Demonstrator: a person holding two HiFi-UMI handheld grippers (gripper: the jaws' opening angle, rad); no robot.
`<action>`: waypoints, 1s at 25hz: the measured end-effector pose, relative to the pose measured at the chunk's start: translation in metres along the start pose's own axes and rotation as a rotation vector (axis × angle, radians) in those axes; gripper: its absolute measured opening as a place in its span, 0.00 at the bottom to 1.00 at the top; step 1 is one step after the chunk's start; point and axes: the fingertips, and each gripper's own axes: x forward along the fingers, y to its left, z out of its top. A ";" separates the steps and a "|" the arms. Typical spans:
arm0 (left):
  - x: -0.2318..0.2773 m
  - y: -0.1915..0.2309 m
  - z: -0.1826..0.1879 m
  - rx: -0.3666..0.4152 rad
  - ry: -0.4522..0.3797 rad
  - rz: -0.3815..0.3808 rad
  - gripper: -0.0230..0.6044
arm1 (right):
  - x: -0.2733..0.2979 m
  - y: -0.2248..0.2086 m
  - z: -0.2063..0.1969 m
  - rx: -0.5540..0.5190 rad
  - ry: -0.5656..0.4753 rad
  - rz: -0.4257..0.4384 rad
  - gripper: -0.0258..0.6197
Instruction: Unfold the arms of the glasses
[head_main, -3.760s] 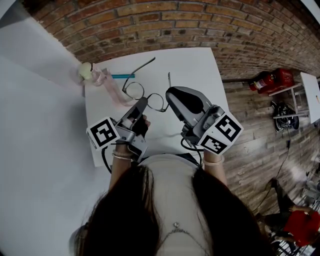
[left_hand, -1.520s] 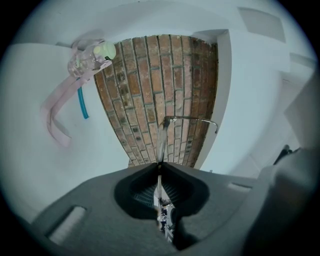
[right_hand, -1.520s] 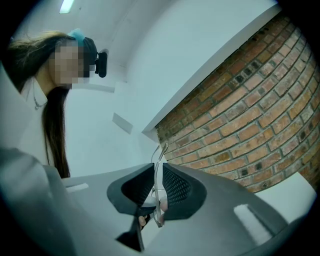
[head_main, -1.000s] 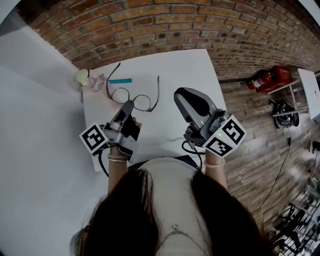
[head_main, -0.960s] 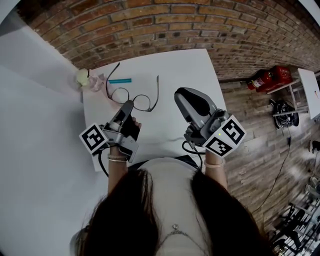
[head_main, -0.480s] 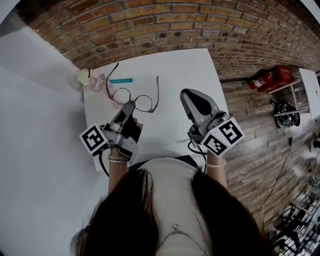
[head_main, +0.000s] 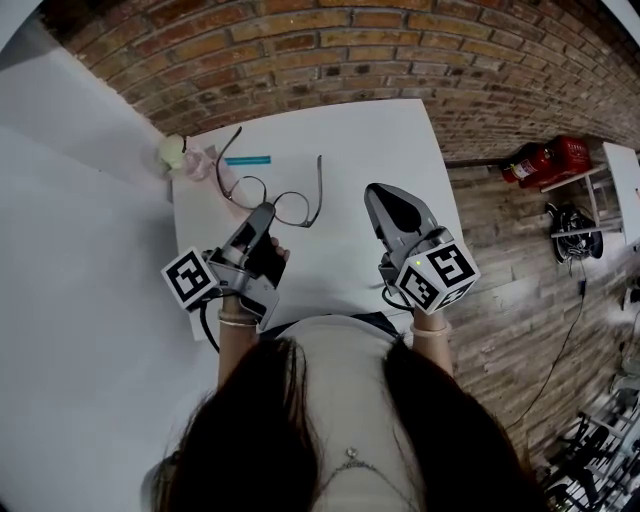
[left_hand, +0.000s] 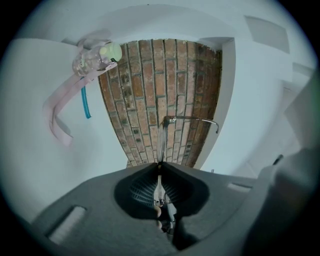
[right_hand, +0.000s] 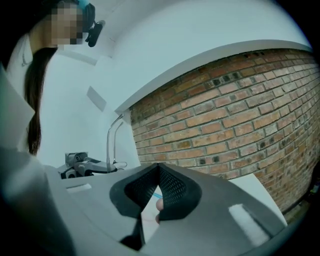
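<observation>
The left gripper (head_main: 265, 208) is clamped on the front rim of the glasses (head_main: 290, 208). Both arms (head_main: 320, 178) reach past its tips, roughly parallel, toward the brick wall (head_main: 400, 50). To its right, the right gripper (head_main: 378, 190) is closed, holding nothing

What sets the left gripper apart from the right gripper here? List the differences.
The left gripper is shut on the thin wire-framed glasses, while the right gripper is shut on nothing. The left gripper reaches the glasses over the table, while the right gripper stands apart, to their right. Both are grey and shut.
</observation>
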 end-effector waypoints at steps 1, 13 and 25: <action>-0.001 0.000 0.001 0.000 0.000 0.000 0.07 | 0.001 -0.001 -0.002 0.000 0.005 -0.005 0.05; -0.007 0.005 0.001 -0.011 -0.004 0.004 0.07 | 0.000 0.000 -0.018 -0.006 0.058 -0.021 0.05; 0.003 0.010 -0.008 -0.008 0.023 0.004 0.07 | -0.005 -0.011 -0.022 -0.010 0.071 -0.028 0.05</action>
